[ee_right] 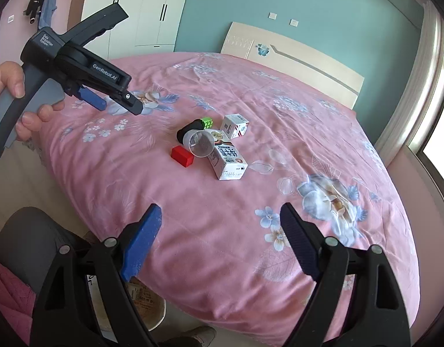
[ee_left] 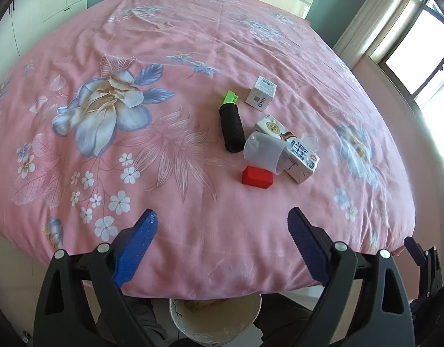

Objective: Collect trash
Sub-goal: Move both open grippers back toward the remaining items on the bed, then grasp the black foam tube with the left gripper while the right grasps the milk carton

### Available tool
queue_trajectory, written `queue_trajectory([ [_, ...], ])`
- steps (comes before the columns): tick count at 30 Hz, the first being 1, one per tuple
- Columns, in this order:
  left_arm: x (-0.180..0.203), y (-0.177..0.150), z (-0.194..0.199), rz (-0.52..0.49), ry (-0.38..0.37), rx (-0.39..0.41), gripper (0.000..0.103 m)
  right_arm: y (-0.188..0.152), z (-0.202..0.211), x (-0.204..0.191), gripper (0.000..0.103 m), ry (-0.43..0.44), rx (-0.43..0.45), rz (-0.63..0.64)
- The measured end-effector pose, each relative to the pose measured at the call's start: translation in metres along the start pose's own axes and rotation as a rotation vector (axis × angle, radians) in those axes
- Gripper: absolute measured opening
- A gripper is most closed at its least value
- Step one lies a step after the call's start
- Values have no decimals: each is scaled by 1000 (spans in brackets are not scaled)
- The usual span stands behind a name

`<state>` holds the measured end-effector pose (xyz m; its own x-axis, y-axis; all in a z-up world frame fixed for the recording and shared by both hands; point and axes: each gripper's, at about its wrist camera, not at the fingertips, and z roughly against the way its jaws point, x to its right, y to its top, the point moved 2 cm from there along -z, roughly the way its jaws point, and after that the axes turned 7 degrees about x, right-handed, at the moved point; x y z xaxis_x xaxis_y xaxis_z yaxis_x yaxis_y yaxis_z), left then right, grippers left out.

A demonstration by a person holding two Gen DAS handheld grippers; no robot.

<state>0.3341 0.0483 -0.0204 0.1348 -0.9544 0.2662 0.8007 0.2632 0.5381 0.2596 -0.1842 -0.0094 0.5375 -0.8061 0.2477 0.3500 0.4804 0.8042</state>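
Both sets of jaws spread, empty: left gripper (ee_left: 222, 231), right gripper (ee_right: 220, 225). Bucket (ee_left: 216, 321) sits below the left jaws at the bed (ee_left: 193, 254) edge, likely the drop target. Ahead of the jaws, trash is clustered: red block (ee_left: 257, 175), plastic cup (ee_left: 264, 150) against milk carton (ee_left: 301, 156), black roll (ee_left: 232, 128), white box (ee_left: 261, 94) farthest.

A home bedroom is showing here. A wide bed (ee_right: 222, 202) under a pink floral bedspread (ee_left: 135, 159) is filling most of both views, with a cream headboard (ee_right: 294, 57) standing against a teal wall (ee_right: 323, 8). White wardrobe doors (ee_right: 146, 8) are lining the wall by the bed's far left corner, clothes (ee_right: 41, 3) are hanging nearby, and a curtained window (ee_left: 407, 46) is letting daylight in along the right edge.
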Motion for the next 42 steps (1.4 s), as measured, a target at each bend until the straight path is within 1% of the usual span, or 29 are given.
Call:
queue_trajectory([
  [9,7,60,-60,49,43,-20,93,26,-67,26,83,44,-8,3],
  [11,8,72,-76,54,56,-30,93,33,-82,34,83,68,-7,-3],
  [13,7,80,-92,66,53,-52,93,38,-99,40,83,90,-14,-7],
  [17,5,88,-125,92,46,-106,93,36,-136,47,83,174,-64,-18],
  [23,2,92,-165,105,65,-152,93,24,-189,49,83,245,-128,2],
  [26,1,92,-179,108,65,-159,91,21,-206,50,83,265,-134,-5],
  [28,2,91,-187,102,66,-169,83,21,-216,51,83,299,-138,-21],
  [29,2,91,-189,97,73,-165,82,22,-220,51,83,311,-140,-29],
  [33,9,90,-195,52,100,-152,71,23,-234,51,82,342,-135,-60],
  [34,11,90,-195,44,97,-150,65,23,-237,50,79,347,-134,-59],
  [35,13,90,-195,39,93,-148,62,24,-240,48,74,352,-140,-58],
  [37,18,90,-196,21,83,-147,45,22,-247,44,50,370,-170,-58],
  [39,21,90,-197,2,68,-150,36,19,-248,39,50,358,-173,-48],
  [40,21,89,-197,-2,59,-151,34,18,-246,37,50,349,-166,-41],
  [42,20,89,-197,-10,48,-153,34,17,-243,38,50,333,-161,-51],
])
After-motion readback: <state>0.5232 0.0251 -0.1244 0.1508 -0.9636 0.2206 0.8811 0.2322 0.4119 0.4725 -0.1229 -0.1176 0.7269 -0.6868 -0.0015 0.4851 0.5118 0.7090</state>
